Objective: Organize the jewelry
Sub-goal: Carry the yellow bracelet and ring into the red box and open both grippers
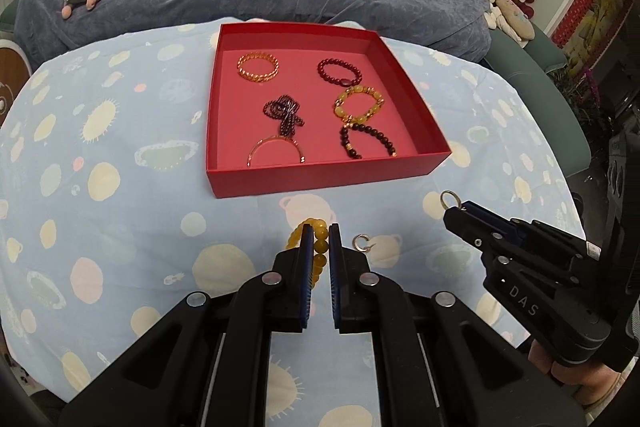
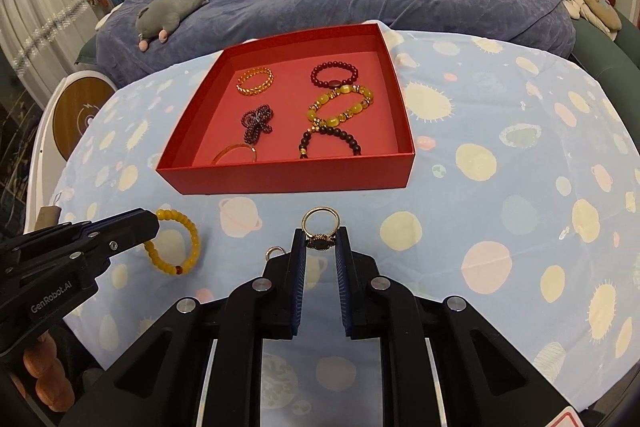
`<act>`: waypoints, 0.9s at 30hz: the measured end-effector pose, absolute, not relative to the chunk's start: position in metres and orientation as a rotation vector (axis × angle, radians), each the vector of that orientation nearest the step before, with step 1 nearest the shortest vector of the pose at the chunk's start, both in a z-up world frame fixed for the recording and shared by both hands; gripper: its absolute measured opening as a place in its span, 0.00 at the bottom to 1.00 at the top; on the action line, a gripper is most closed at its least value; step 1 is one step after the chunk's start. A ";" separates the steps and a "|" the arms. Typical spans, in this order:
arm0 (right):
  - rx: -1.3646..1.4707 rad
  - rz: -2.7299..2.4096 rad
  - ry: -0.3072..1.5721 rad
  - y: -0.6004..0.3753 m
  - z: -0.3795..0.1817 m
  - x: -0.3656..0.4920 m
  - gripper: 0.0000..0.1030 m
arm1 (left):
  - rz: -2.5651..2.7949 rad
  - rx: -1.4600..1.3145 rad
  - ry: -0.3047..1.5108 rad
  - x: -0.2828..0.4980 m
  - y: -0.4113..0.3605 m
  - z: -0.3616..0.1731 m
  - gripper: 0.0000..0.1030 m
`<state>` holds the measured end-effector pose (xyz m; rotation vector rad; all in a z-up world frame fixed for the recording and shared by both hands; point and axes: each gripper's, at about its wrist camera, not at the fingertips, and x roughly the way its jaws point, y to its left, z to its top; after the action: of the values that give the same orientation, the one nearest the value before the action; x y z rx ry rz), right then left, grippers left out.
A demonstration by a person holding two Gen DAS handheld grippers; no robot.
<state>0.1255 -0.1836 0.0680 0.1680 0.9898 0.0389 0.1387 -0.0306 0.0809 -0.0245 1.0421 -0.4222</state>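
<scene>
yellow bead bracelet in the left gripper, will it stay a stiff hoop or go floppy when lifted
The yellow bead bracelet is separate round beads on a string, so it will probably sag from the pinch rather than hold its ring. The left gripper clamps only a few beads; smooth, glossy ones could slip. It looks light enough for an easy lift.

light: even, soft indoor | shadows: faint | focus: sharp | edges: fisheye-warped, dark vignette

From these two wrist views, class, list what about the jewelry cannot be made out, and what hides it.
- Yellow bead bracelet, left wrist view: near part hidden by the left gripper.
- Gold ring, right wrist view: sides covered by the right gripper.
- Bangle, both views: near half behind the red box wall.
</scene>
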 end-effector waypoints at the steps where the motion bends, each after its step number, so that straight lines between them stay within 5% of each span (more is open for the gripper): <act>1: 0.159 0.043 0.983 -0.183 0.073 0.127 0.13 | -0.432 -0.021 1.034 0.140 -0.033 0.087 0.07; 13: 0.140 0.098 0.932 -0.187 0.108 0.211 0.13 | -0.533 -0.035 0.928 0.219 -0.062 0.141 0.07; 27: 0.194 0.114 1.023 -0.181 0.043 0.322 0.13 | -0.490 -0.076 1.033 0.329 -0.064 0.061 0.07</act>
<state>0.3220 -0.1811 0.0426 0.1935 1.0229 0.1135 0.3290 -0.0638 0.0610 -0.0760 1.0328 -0.4901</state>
